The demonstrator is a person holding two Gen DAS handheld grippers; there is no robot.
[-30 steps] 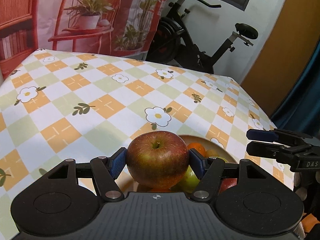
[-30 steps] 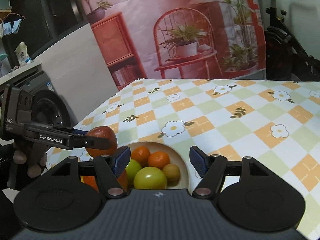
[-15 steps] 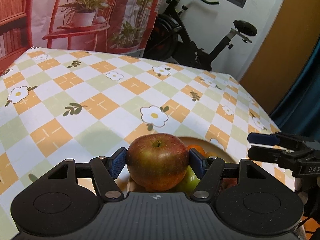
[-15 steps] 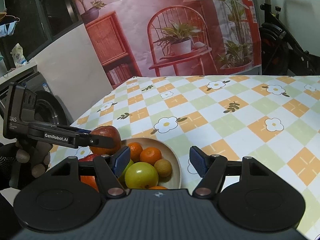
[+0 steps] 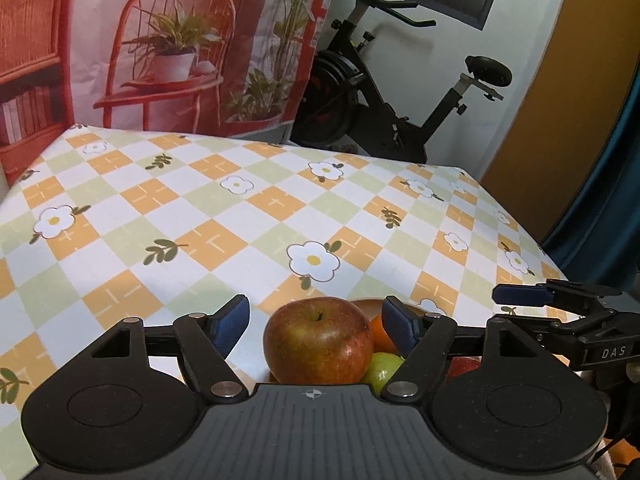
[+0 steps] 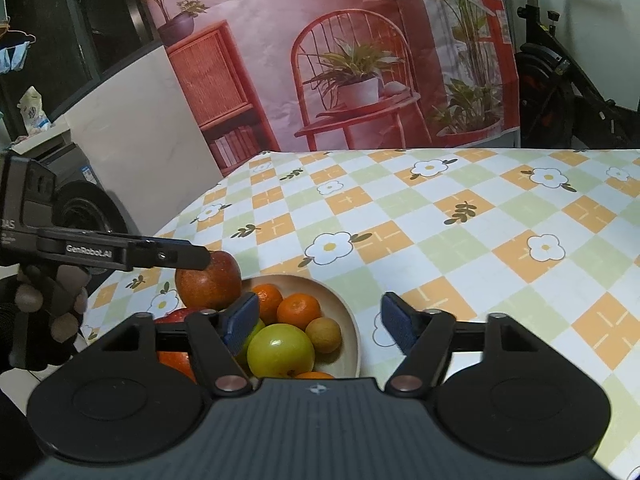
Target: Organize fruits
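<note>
The left wrist camera sits low behind its own gripper (image 5: pixel 315 322), close over the bowl (image 5: pixel 370 302), looking slightly down across the checked tablecloth (image 5: pixel 192 216) toward an exercise bike (image 5: pixel 400 108). The right wrist camera looks the same tilted way from the bowl's (image 6: pixel 348 320) other side toward a red backdrop (image 6: pixel 340 52). Both views share the bowl, the red apple (image 5: pixel 319 340) (image 6: pixel 210 280), the tablecloth and each other's gripper.

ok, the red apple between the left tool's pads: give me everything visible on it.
The apple is round, glossy, dark red with yellow-green streaks and a short stem in a dimple on top, upright. It sits at the near-left edge of the fruit bowl, against a green fruit and an orange. The left tool is opening: both blue pads stand clear of the skin. Its underside is hidden.
</note>
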